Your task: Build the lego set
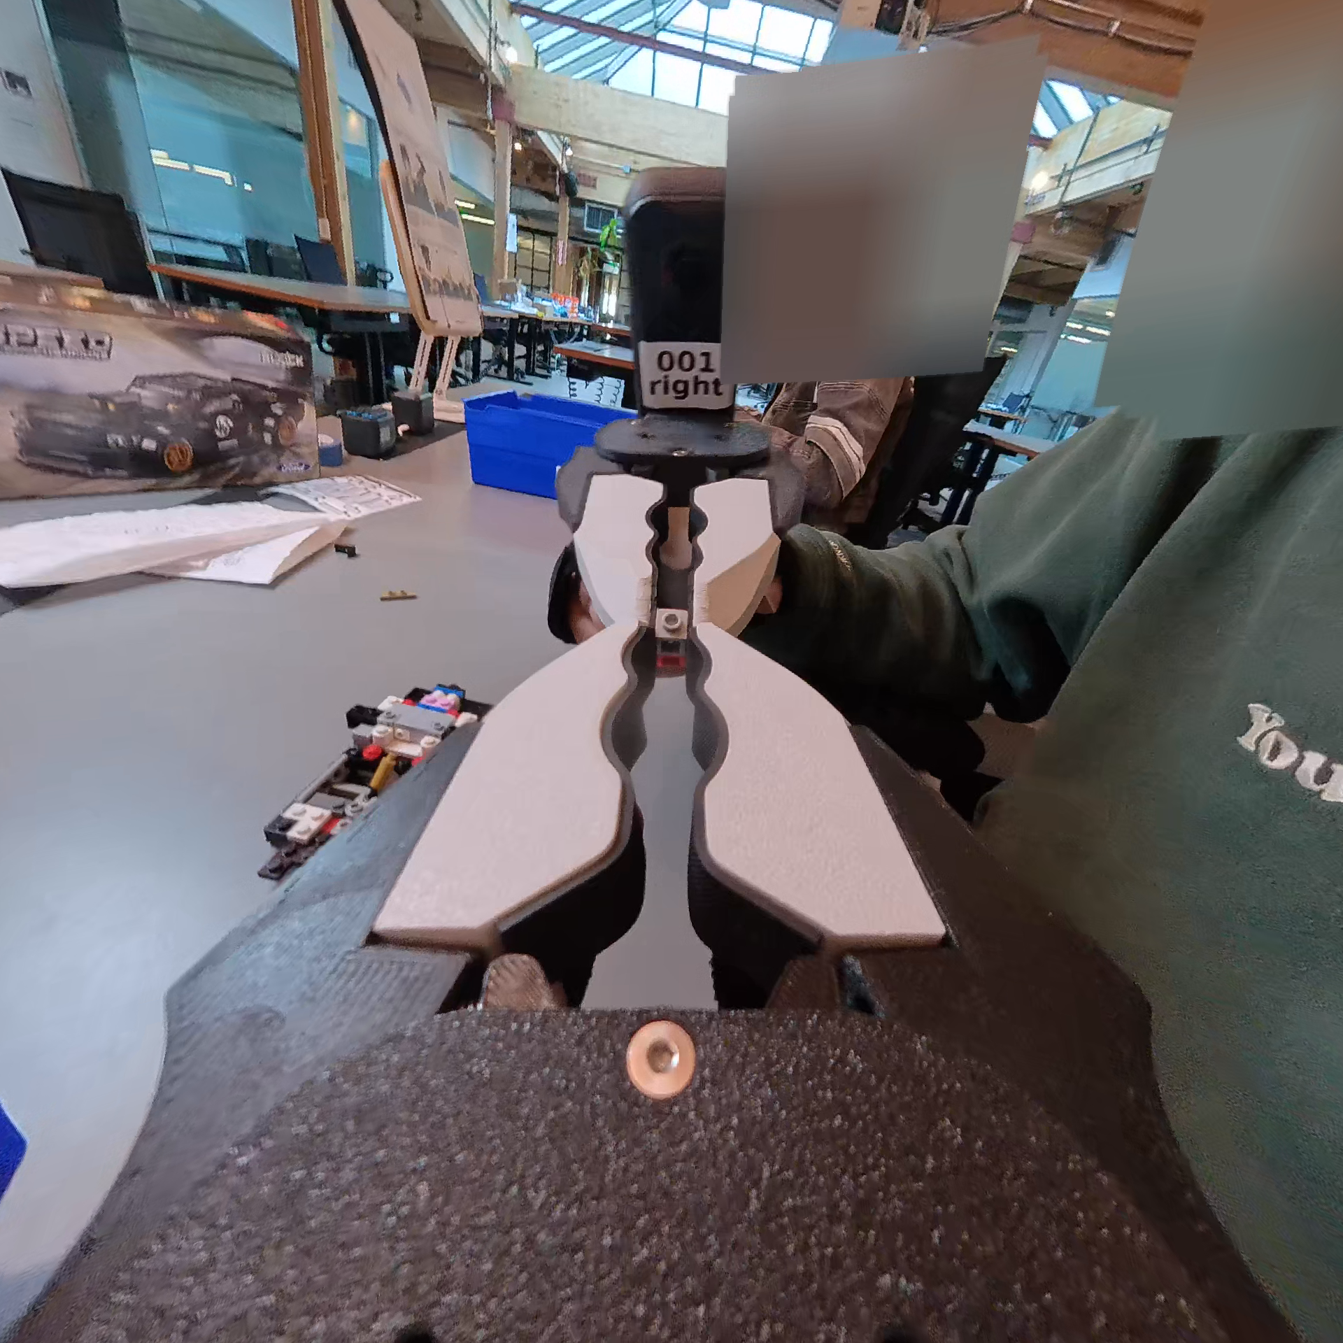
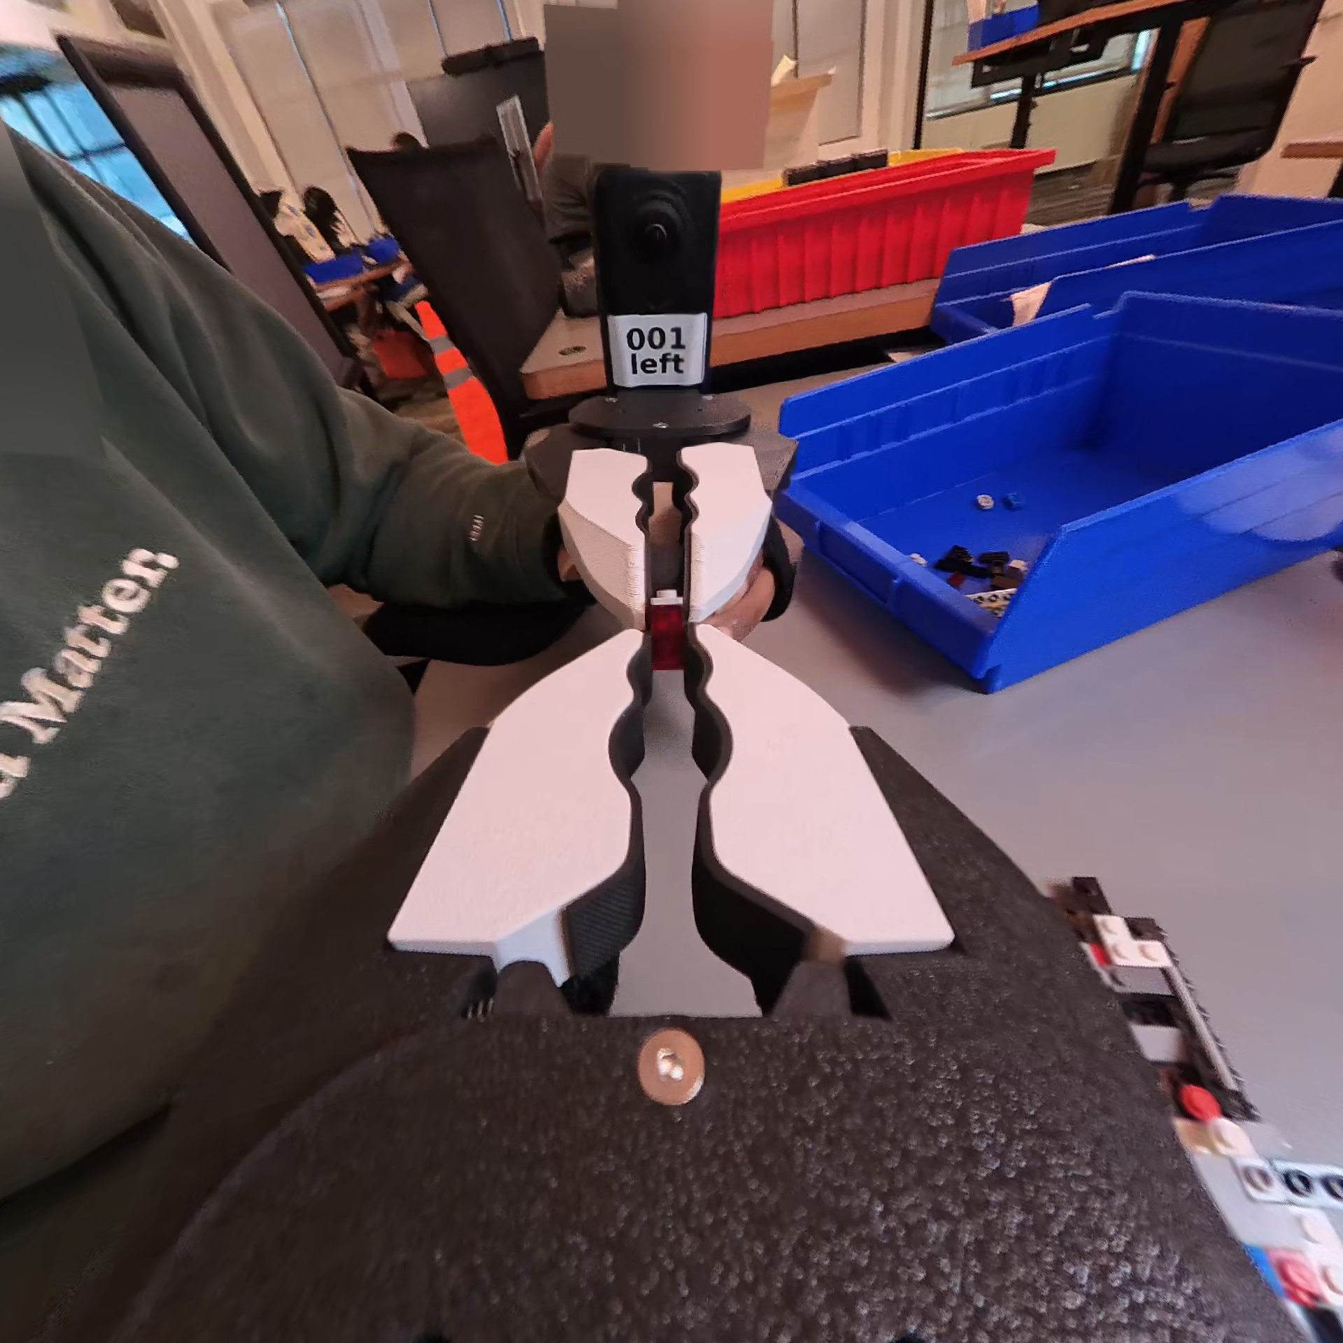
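My two grippers face each other tip to tip above a grey table (image 1: 218, 690). My left gripper (image 1: 670, 643) is shut on a small brick stack (image 1: 670, 632): a light grey studded plate on top, a black and red piece below. My right gripper (image 1: 670, 610) meets it from the far side. In the right wrist view my right gripper (image 2: 667, 643) is shut on the same stack (image 2: 667, 632), seen as a clear red brick with a white piece on top. My left gripper (image 2: 665, 590) pinches its far end. Which part each one grips I cannot tell.
A partly built brick model (image 1: 378, 763) lies on the table by my left gripper; it also shows at the right wrist view's edge (image 2: 1163, 1017). A car-picture box (image 1: 145, 407), paper sheets (image 1: 145, 541) and blue bins (image 2: 1090, 509) stand around. A person's green sleeve (image 1: 945, 618) is close. The tips of both grippers are at nearly the same place.
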A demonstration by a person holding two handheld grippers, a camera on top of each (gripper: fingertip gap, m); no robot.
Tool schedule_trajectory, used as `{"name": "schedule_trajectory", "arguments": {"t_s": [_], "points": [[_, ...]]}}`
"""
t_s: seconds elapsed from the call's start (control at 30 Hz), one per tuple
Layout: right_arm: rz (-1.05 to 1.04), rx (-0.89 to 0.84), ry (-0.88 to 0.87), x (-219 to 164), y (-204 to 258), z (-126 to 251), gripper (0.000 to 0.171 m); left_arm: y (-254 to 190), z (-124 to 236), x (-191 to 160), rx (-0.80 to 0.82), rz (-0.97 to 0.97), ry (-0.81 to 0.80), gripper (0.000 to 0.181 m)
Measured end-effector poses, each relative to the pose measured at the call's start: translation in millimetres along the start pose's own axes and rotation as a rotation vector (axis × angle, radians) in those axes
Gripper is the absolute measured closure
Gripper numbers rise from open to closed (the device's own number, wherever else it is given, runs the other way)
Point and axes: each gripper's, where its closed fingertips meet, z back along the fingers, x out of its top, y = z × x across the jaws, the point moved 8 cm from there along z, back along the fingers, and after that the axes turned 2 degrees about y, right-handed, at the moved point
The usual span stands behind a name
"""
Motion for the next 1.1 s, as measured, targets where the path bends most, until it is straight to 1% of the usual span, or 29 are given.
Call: {"name": "schedule_trajectory", "arguments": {"t_s": [0.2,0.37,0.4,0.43,0.47,0.5,0.53,0.63,0.73,0.8,0.9,0.93,0.97,1.03,1.07,1.1], "points": [[-0.113,0.110,-0.074,5,1,2,0.163,-8,-1,6,0.001,-0.066,-0.076,0.173],[-0.176,0.157,-0.103,7,3,3,0.163,-9,-1,9,-0.057,0.000,-0.156,0.173],[-0.179,0.121,-0.050,1,-2,5,0.163,-6,8,18,-0.060,0.052,-0.302,0.173],[-0.175,0.072,-0.034,-5,-9,9,0.163,2,26,33,-0.065,0.134,-0.429,0.173],[-0.215,0.097,-0.075,-6,-13,12,0.163,9,42,43,-0.055,0.151,-0.476,0.174],[-0.244,0.130,-0.115,-2,-13,13,0.163,13,52,46,0.024,0.097,-0.456,0.173],[-0.228,0.137,-0.126,1,-12,11,0.163,17,55,44,0.108,0.054,-0.399,0.173],[-0.220,0.151,-0.102,-1,-9,1,0.163,30,62,40,0.230,0.076,-0.315,0.173],[-0.242,0.128,-0.095,-8,-14,2,0.163,43,72,40,0.367,0.039,-0.209,0.173],[-0.240,0.104,-0.103,-8,-18,5,0.163,55,79,35,0.522,-0.025,-0.060,0.174],[-0.245,0.097,-0.109,-9,-20,6,0.163,73,89,24,0.809,-0.149,0.219,0.173],[-0.247,0.095,-0.105,-10,-20,5,0.163,78,90,19,0.882,-0.162,0.312,0.173],[-0.248,0.096,-0.100,-11,-21,4,0.163,82,90,14,0.918,-0.154,0.394,0.172],[-0.248,0.097,-0.090,-12,-21,2,0.163,91,88,4,0.969,-0.083,0.523,0.153],[-0.246,0.097,-0.087,-12,-21,2,0.163,95,87,-2,0.986,-0.046,0.576,0.141],[-0.244,0.098,-0.084,-12,-20,2,0.163,98,86,-6,0.986,-0.027,0.607,0.133]]}}
